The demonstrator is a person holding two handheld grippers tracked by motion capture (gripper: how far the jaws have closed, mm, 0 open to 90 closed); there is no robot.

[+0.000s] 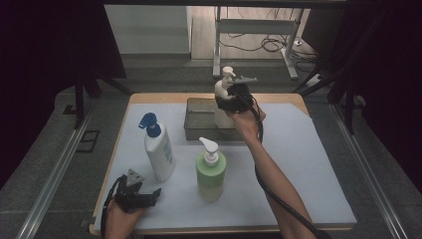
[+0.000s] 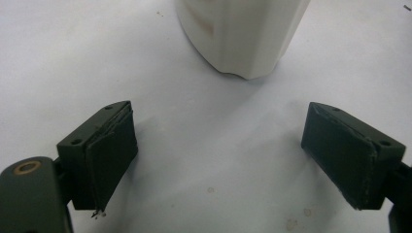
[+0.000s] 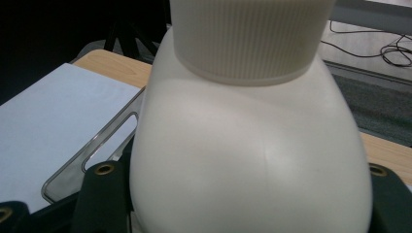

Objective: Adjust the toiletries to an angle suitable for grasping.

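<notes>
With the right gripper (image 1: 230,102) clamped on the cream pump bottle (image 1: 224,94) over the metal tray (image 1: 196,124) near the tabletop's far edge, it needed lowering upright, while the left gripper (image 1: 152,195) rested spread at the near-left corner.

Dim room w/ black curtains (image 1: 45,45) both sides, grey carpet floor (image 1: 59,164), white metal frame (image 1: 254,30) & cables (image 1: 266,45) behind wooden counter (image 1: 164,98).

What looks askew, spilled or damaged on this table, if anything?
Nothing is spilled or tipped. The blue-capped bottle and the green pump bottle stand upright on the white sheet. The right tongs hold the white pump bottle upright over the metal basket. One oddity: a frayed pad edge on the left tongs.
</notes>
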